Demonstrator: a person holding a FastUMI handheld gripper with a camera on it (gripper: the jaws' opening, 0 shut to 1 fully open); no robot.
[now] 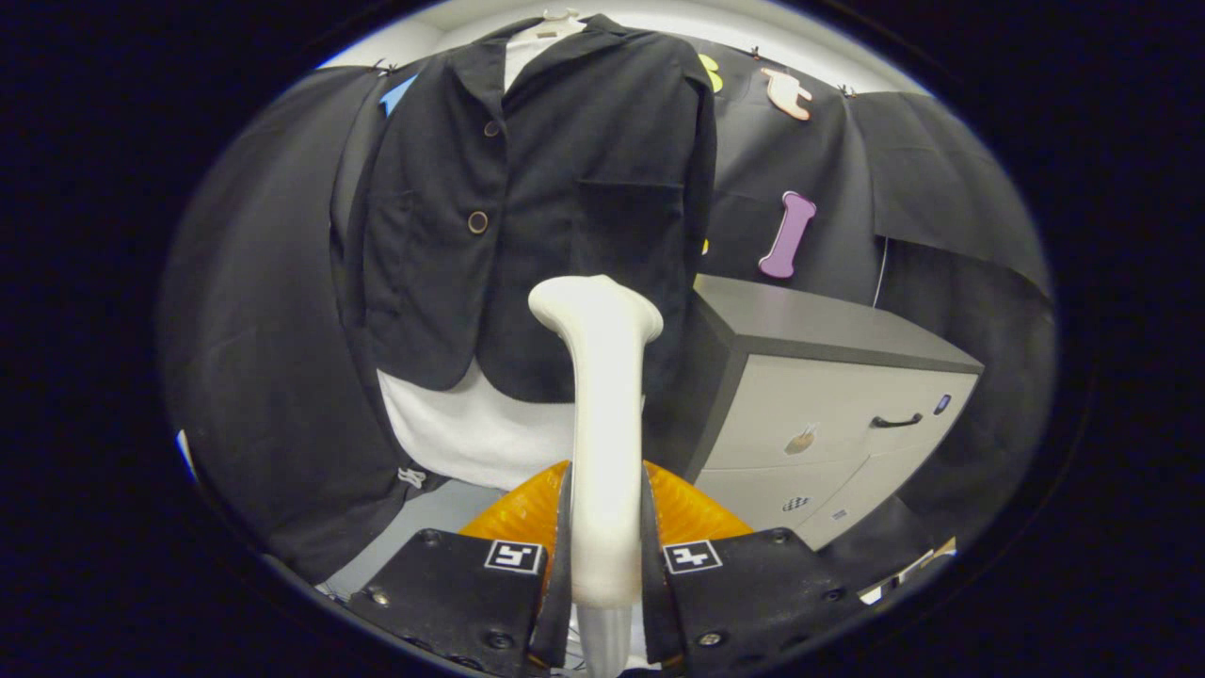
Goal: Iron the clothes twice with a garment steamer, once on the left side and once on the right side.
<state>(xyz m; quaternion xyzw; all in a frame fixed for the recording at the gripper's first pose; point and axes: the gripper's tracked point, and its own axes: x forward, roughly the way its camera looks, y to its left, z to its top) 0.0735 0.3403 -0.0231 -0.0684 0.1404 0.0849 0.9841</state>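
Right at your tool (605,556), both black fingers (555,565) are clamped on the white handle of the garment steamer (602,414), one on each side. You've got it standing upright between them, its flared head at the top, sitting in front of the lower part of the black jacket (555,207). An orange piece (687,513) shows just behind the fingers, on either side of the handle.

Beyond the steamer head, the jacket hangs on a hanger (555,21), front facing you, with a round button (478,222) on its left half and a white garment (471,433) showing below its hem. Whether the steamer head touches the fabric, you can't tell from here.

Just to the right of the jacket stands a cabinet (828,414) with a dark top and pale drawers, one with a dark handle (896,421).
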